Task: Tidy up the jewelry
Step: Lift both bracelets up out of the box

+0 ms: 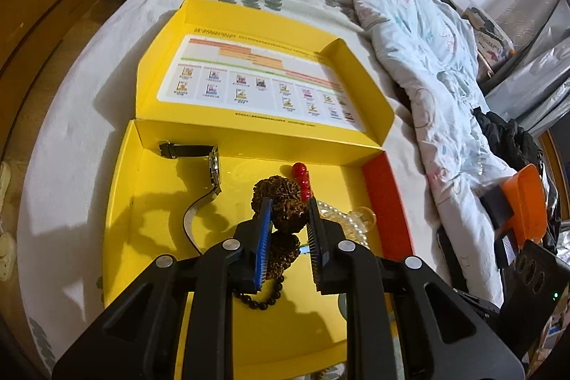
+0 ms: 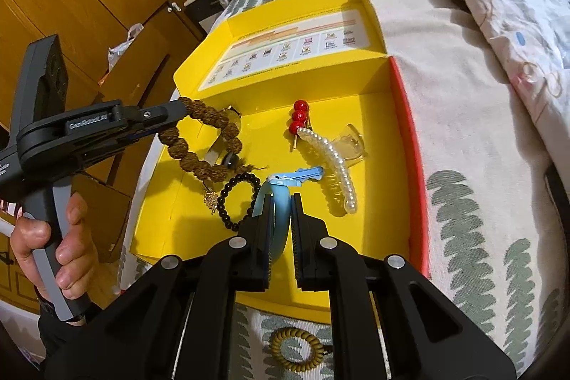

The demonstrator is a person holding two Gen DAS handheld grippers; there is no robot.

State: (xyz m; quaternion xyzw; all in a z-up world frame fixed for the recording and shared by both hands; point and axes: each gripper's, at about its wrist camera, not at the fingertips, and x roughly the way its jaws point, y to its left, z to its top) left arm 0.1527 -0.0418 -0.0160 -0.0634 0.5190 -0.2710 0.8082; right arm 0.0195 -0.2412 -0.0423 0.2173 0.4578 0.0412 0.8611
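Left gripper (image 1: 288, 205): jaws part-closed and clamped on the brown seed-bead bracelet (image 2: 199, 145), which dangles as a loop above the yellow box (image 1: 149, 223).
Right gripper (image 2: 278, 202): jaws nearly together, pinching the rim of a light blue bangle (image 2: 279, 223) held on edge over the box floor, near its front wall.
Black bead bracelet (image 2: 239, 198): flat in the box, just left of the right gripper's tips, a small gold charm beside it.
Pearl hair claw (image 2: 335, 162): lying right of centre, touching the red bead hairpin (image 2: 298, 121) at its far end.
Wristwatch (image 1: 210, 173): in the box's far left corner, strap trailing forward.
Coiled hair tie (image 2: 295, 349): outside the box, on the leaf-print bedsheet (image 2: 498, 237).
Left hand (image 2: 53, 237): wrapped around the left gripper's handle.
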